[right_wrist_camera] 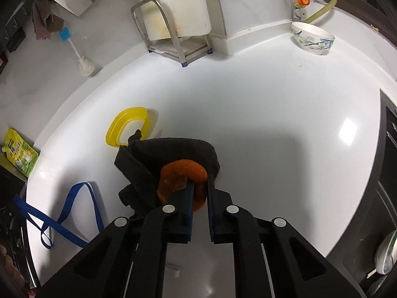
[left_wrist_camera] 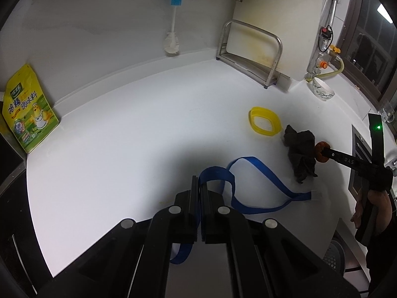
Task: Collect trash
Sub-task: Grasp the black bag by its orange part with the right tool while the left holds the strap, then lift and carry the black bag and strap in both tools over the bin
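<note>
left gripper (left_wrist_camera: pixel 200 186): jaws clamped on blue strap (left_wrist_camera: pixel 260 173); right gripper (right_wrist_camera: pixel 198 186): jaws clamped on orange peel (right_wrist_camera: pixel 173 173) atop dark cloth (right_wrist_camera: pixel 148 159) | yellow lid (right_wrist_camera: pixel 129 129) beside cloth, toward bench (right_wrist_camera: pixel 273 111) back edge

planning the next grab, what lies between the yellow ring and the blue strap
Bare white counter between the ring and the strap, clearest in the left wrist view.

"鸡精调味料" on yellow-green pouch (left_wrist_camera: pixel 27 109)
</note>
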The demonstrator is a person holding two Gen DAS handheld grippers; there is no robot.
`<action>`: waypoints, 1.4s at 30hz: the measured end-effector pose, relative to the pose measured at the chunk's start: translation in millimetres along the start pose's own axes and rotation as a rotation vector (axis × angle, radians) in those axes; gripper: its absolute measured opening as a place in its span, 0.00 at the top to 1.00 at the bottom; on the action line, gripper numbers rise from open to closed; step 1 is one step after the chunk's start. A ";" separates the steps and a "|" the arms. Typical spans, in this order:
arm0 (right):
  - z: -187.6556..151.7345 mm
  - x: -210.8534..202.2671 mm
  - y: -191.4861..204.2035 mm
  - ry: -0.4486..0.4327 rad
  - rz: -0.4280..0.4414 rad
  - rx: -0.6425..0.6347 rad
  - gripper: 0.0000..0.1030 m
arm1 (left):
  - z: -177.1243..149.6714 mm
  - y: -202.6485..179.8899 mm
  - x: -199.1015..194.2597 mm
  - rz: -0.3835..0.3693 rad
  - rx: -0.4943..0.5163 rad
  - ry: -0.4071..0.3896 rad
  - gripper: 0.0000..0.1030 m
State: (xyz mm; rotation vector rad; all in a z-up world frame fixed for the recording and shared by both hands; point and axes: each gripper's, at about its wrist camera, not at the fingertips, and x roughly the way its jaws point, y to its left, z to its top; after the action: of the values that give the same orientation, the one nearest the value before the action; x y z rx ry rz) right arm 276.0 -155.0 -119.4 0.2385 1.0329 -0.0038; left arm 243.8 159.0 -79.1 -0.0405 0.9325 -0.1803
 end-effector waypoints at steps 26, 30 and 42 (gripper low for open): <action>-86.9 -144.2 -13.8 -0.115 0.084 -0.031 0.91 | -7.0 -116.9 -148.7 -0.082 0.100 -0.258 0.98; -109.3 -170.2 -24.0 -0.131 0.101 -0.042 0.91 | -25.7 -145.4 -169.9 -0.089 0.114 -0.264 0.98; -176.6 -218.5 -59.0 -0.109 0.145 -0.091 0.91 | -98.1 -219.0 -212.3 -0.122 0.124 -0.247 0.98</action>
State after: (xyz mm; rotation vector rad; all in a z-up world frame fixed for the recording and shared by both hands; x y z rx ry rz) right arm 6.8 -201.3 -31.4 0.2277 0.9037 0.1594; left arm 11.6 -15.9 55.8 -0.0047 0.6718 -0.3377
